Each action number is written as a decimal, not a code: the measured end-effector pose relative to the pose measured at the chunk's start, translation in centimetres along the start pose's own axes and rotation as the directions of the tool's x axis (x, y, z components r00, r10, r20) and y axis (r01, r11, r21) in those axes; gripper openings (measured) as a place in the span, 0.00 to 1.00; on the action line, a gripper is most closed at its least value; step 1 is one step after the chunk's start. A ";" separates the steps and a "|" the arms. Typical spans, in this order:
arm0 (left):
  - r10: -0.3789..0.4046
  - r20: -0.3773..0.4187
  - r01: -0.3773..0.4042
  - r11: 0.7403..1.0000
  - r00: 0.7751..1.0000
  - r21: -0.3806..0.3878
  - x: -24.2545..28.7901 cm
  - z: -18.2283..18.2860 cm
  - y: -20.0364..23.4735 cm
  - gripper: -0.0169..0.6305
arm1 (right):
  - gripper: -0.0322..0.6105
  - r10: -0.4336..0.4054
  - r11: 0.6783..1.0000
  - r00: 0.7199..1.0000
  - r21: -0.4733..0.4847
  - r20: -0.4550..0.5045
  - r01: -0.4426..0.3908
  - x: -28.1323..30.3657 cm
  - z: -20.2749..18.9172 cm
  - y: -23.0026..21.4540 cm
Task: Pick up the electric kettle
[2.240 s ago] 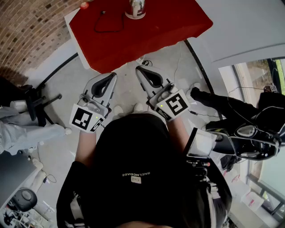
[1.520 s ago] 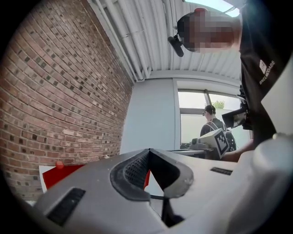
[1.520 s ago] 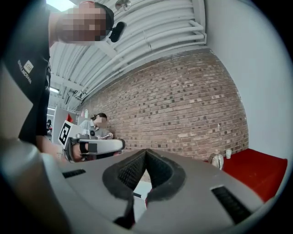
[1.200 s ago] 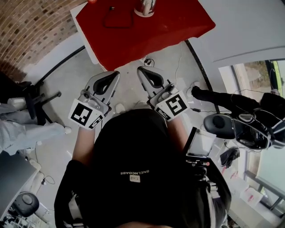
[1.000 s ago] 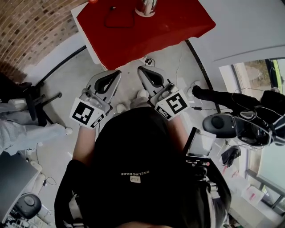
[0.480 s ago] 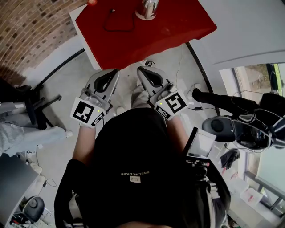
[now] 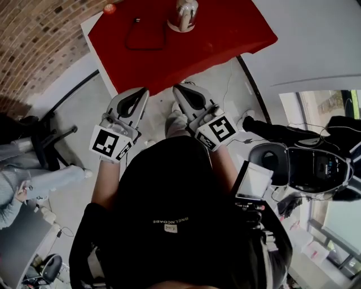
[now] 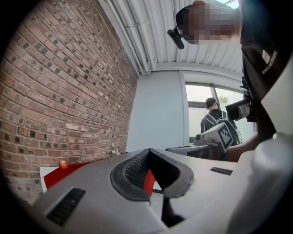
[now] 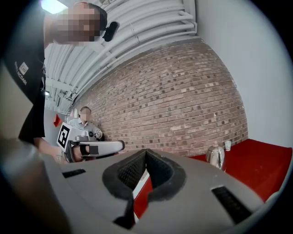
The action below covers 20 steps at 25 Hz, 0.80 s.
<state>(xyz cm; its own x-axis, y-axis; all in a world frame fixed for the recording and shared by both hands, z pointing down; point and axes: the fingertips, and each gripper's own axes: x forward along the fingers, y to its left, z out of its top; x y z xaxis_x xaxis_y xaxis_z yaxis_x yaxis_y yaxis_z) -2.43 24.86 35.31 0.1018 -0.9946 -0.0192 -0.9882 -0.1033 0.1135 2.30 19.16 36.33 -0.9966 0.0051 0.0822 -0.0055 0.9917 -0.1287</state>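
Note:
The steel electric kettle [image 7: 183,15] stands at the far side of the red table [image 7: 225,34], with a black cord loop [image 7: 145,36] to its left. In the right gripper view the kettle [image 9: 216,156] shows to the right of the jaws, well beyond them, on the table [image 9: 261,160]. My left gripper [image 7: 141,90] and right gripper [image 7: 177,87] hover side by side over the floor, just short of the table's near edge. Each has its tips together and holds nothing. My left gripper [image 8: 149,150] faces the table's left corner [image 8: 59,172], while my right gripper [image 9: 146,151] points at its near edge.
A small red ball [image 7: 109,8] lies at the table's far left corner and a white cup [image 9: 227,145] stands behind the kettle. A brick wall [image 7: 39,39] runs along the left. An office chair [image 7: 48,135] and a seated person [image 7: 34,178] are on the left, a black chair [image 7: 299,169] on the right.
Both grippers have moved forward to the table's near edge. The kettle and table sit lower and nearer in the head view. The jaws have stayed shut.

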 end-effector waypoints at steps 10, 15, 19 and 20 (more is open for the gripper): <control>0.032 -0.036 -0.033 0.999 0.999 -0.011 7.6 -1.5 3.8 0.03 | 0.06 0.016 0.999 1.000 0.050 0.008 -0.016 2.4 -0.1 -8.9; 0.065 -0.053 -0.067 0.997 0.996 -0.026 11.4 -1.8 5.7 0.03 | 0.06 0.062 0.995 0.998 0.081 0.012 -0.063 4.1 0.9 -13.1; 0.104 -0.061 -0.106 0.994 0.993 -0.034 14.0 -1.9 6.8 0.04 | 0.06 0.086 0.993 0.996 0.079 -0.024 -0.084 4.8 1.0 -16.4; 0.111 -0.065 -0.113 0.993 0.992 -0.039 14.6 -2.0 7.1 0.04 | 0.06 0.092 0.993 0.995 0.083 -0.029 -0.089 5.0 1.0 -17.1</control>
<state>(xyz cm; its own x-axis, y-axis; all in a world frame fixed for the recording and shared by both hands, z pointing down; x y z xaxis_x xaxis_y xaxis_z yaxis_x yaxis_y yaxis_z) -7.69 9.58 37.86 -0.0009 -0.9983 0.0579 -0.9881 0.0098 0.1536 -2.63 2.06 37.99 -0.9900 0.1002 0.0989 0.0768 0.9731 -0.2170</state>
